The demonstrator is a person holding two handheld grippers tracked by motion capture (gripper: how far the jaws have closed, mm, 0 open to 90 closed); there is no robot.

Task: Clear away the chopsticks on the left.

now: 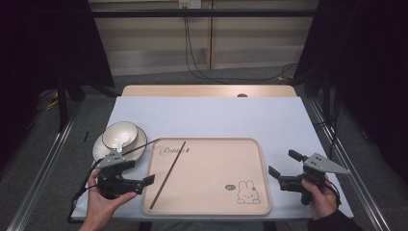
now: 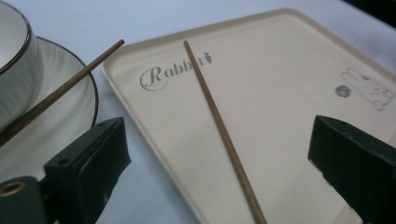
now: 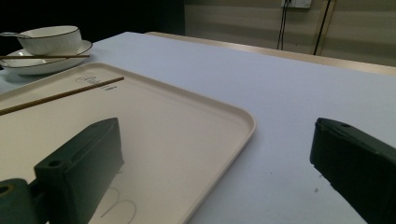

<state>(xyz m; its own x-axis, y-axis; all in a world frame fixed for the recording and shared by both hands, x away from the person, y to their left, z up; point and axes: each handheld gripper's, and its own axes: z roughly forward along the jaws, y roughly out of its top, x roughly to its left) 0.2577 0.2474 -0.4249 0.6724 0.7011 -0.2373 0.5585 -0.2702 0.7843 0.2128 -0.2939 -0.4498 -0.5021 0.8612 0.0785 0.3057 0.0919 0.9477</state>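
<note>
A beige tray (image 1: pixel 211 168) with a rabbit print lies at the front middle of the white table. One brown chopstick (image 1: pixel 168 174) lies slantwise on the tray's left part. A second chopstick (image 1: pixel 140 146) rests across a white plate (image 1: pixel 100 149) that holds a white bowl (image 1: pixel 120 134), left of the tray. My left gripper (image 1: pixel 139 172) is open at the tray's left edge; the tray chopstick (image 2: pixel 219 126) runs between its jaws, untouched. My right gripper (image 1: pixel 285 163) is open just right of the tray, and the tray's corner (image 3: pixel 233 126) lies between its jaws.
A wooden strip (image 1: pixel 207 90) borders the table's far edge, with cables on the floor behind. Metal frame rails run along both sides. Bare white tabletop (image 1: pixel 216 115) stretches beyond the tray.
</note>
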